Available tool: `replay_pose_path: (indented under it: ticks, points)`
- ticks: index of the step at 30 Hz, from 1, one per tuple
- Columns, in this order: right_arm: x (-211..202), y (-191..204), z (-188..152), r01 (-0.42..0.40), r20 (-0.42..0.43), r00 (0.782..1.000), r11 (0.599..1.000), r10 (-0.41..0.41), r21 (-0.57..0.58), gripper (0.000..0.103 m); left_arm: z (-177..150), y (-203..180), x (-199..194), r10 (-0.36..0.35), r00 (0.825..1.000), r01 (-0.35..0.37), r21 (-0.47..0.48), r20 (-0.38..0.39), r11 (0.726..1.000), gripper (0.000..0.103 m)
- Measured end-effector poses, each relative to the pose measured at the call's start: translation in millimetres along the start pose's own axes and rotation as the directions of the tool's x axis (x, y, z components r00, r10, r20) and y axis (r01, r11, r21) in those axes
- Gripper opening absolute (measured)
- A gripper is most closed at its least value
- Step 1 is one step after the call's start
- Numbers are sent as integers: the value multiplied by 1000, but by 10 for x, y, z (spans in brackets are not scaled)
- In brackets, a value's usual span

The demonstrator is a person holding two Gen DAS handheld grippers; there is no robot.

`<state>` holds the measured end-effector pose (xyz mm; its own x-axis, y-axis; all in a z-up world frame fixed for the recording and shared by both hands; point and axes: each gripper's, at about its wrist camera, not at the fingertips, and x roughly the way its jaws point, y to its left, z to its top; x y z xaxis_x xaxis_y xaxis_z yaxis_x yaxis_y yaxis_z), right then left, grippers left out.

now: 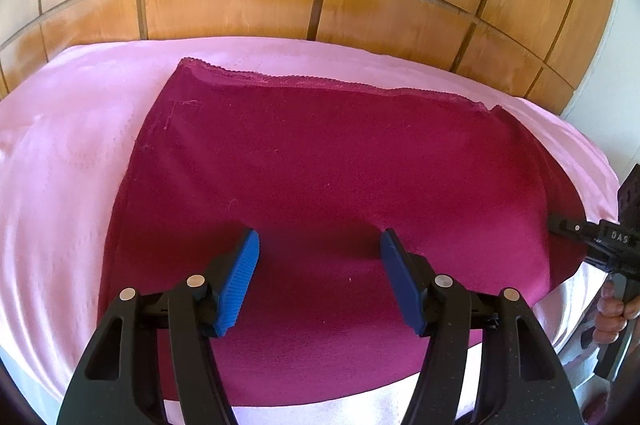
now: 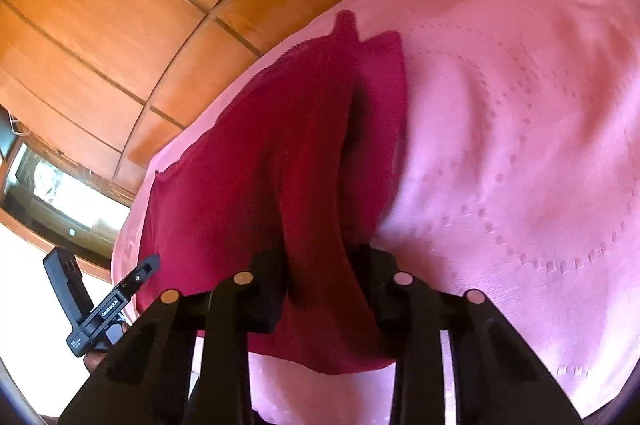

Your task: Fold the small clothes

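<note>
left gripper (image 1: 318,257) wide open over the maroon garment (image 1: 320,165), holding nothing, right gripper (image 2: 318,265) pinching a lifted fold, pink sheet (image 1: 60,145) underneath

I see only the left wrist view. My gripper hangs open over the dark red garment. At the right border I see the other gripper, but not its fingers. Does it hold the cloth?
Observer: Yes. In the right wrist view the right gripper is shut on a raised ridge of the dark red knit garment.
Operator: Is that edge lifted?
Observer: Yes, it rises off the pink bed cover and drapes over the fingers.
Operator: Does my gripper show there?
Observer: Only the side of the left gripper, at the garment's far edge; its blue pads show only in your view.
</note>
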<state>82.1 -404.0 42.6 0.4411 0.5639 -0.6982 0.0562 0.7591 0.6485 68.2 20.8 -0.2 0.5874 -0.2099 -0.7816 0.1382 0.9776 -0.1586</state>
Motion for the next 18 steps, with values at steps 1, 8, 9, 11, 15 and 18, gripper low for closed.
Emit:
replay_pose_path:
  ticks: [1,8,9,11,15,18]
  points:
    - [-10,24,7,-2,0,1000,1000,2,-2,27,5,8,4,-5,1000,5,0,-1,1000,62]
    - [-109,376,80,-48,4,999,997,48,-56,25,19,123,-35,-67,998,67,-33,-11,997,60]
    - [-119,498,100,-57,4,998,995,58,-81,24,28,163,-47,-92,996,92,-50,-11,995,58]
    - [-119,669,121,-74,5,997,991,75,-111,24,56,281,-70,-157,988,155,-95,-12,983,54]
    - [-28,1120,192,-126,1,992,977,129,-172,23,89,535,-141,-298,955,293,-199,5,935,47]
    - [110,1473,200,-176,-24,984,959,175,-222,23,96,740,-237,-390,919,390,-268,59,881,47]
